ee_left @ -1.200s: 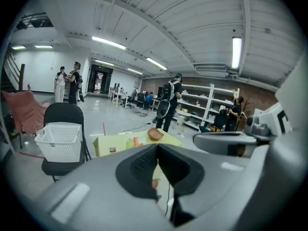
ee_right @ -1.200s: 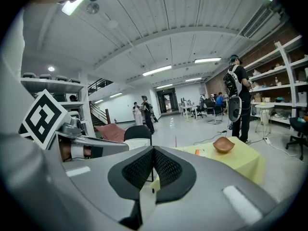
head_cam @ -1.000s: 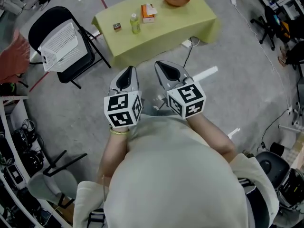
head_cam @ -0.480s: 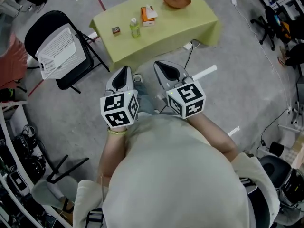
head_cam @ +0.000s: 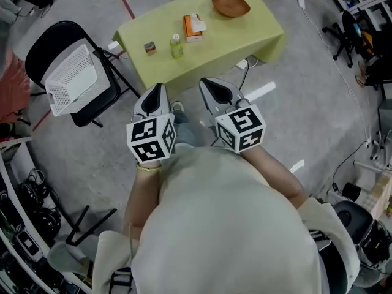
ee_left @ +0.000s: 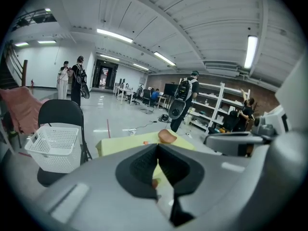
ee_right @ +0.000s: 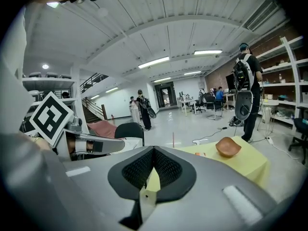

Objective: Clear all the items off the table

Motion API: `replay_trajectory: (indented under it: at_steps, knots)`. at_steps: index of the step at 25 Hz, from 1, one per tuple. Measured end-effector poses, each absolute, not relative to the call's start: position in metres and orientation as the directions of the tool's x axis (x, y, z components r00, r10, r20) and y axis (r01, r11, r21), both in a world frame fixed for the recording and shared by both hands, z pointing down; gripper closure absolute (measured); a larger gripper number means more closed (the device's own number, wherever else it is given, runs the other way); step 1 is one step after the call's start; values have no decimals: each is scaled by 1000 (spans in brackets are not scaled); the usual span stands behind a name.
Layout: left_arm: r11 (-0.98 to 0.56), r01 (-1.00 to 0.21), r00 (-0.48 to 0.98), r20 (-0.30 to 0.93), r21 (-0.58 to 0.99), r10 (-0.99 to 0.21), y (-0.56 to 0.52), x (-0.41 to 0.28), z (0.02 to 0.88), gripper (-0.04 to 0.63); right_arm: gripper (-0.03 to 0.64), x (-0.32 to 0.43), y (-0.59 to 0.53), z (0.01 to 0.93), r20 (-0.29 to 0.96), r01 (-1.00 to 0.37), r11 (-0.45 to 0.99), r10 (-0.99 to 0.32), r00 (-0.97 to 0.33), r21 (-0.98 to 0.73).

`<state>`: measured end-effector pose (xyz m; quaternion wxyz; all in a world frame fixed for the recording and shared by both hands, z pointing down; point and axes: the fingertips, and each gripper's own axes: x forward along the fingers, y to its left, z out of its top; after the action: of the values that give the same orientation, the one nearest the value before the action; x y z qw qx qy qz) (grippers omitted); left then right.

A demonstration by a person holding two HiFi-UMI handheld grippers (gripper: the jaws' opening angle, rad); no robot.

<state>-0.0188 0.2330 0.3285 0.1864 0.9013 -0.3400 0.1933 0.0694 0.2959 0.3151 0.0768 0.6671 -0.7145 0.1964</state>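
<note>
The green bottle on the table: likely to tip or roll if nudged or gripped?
The bottle stands upright, tall for its narrow base, so a push near the cap would probably tip it. Its round body suggests it would then roll across the table. It looks small, so likely light.

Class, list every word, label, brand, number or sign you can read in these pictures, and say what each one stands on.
No text here can be read.
On the orange rectangular carton lying on the yellow-green tablecloth: print too small to read.
On the small green bottle: label too small to read.
On the small brown box: too small to tell.
On the black-and-white marker cubes: square patterns only, no letters.
</note>
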Motion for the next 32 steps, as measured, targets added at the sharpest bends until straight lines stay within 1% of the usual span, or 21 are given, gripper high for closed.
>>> replay_trajectory:
  at_steps: [8,15,32]
  knots:
    - [-685,-698,677,503,207,-538,174,-14,335,584,621,83,237,316,389,-983,24,-916,-94,-180]
    - [-694,-687,683,516,213,-517,126,-4,340,584,622,88,189,324,405,-984,21,-910,-92,-177]
    - [-705,-672,676,578,228,-457,22,21,386,584,622,107,95,362,472,-978,-21,-878,-82,-208]
